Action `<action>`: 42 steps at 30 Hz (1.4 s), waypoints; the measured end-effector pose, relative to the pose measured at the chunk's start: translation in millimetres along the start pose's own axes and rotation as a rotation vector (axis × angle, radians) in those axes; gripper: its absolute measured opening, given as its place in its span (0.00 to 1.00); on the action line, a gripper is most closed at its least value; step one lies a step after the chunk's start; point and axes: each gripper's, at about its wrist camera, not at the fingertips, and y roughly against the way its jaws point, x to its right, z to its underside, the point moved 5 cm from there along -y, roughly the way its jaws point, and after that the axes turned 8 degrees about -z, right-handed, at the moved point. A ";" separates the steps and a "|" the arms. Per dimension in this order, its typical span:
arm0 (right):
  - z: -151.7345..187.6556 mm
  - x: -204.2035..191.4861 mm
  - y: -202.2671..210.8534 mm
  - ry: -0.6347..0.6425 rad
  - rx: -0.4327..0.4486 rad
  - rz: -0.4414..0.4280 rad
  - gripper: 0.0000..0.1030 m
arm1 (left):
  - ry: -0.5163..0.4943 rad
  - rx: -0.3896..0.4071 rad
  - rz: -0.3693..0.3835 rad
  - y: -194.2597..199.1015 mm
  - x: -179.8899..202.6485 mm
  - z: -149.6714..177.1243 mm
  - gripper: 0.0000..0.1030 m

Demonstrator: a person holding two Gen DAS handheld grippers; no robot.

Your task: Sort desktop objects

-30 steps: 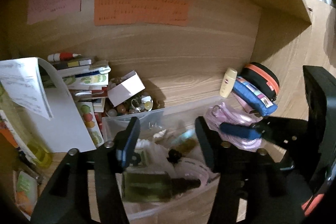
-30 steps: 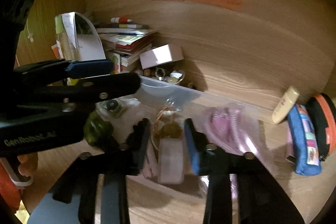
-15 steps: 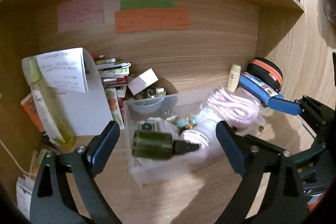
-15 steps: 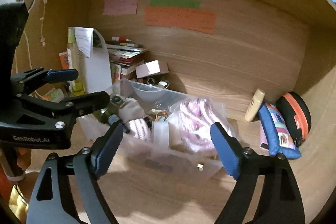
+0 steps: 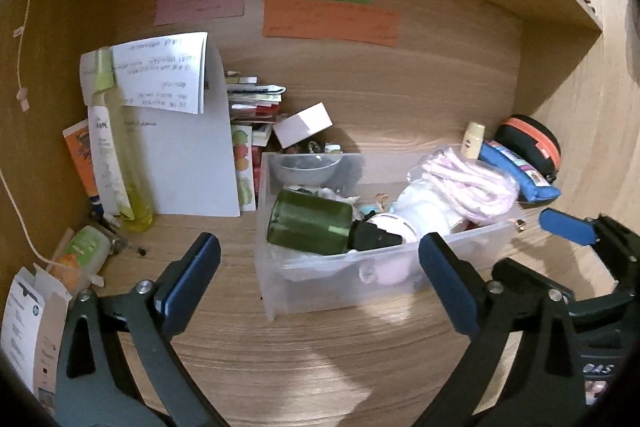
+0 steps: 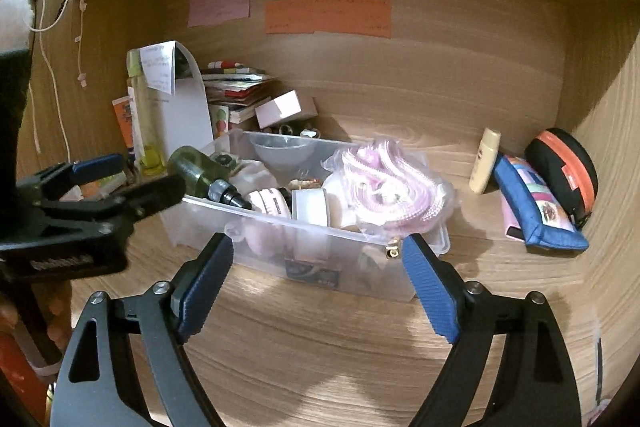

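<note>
Both tools hung released: left tool (image 5: 320, 263) still spreading, right tool (image 6: 316, 263) wide. Green bottle (image 5: 310, 227), perched at the bin's (image 5: 344, 291) nine-o'clock rim, could roll onto the desk (image 5: 320, 355).

Left hand-held gripper (image 5: 320, 259) jaws opening, empty, right hand-held gripper (image 6: 318, 263) spread wide, empty

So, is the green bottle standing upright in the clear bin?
No, the green bottle lies on its side atop the other things in the clear bin, its black cap pointing right.
</note>
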 end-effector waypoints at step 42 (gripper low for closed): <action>12.7 17.8 -6.5 -0.075 -0.036 0.056 0.82 | -0.011 -0.031 0.062 -4.4 5.8 7.0 0.98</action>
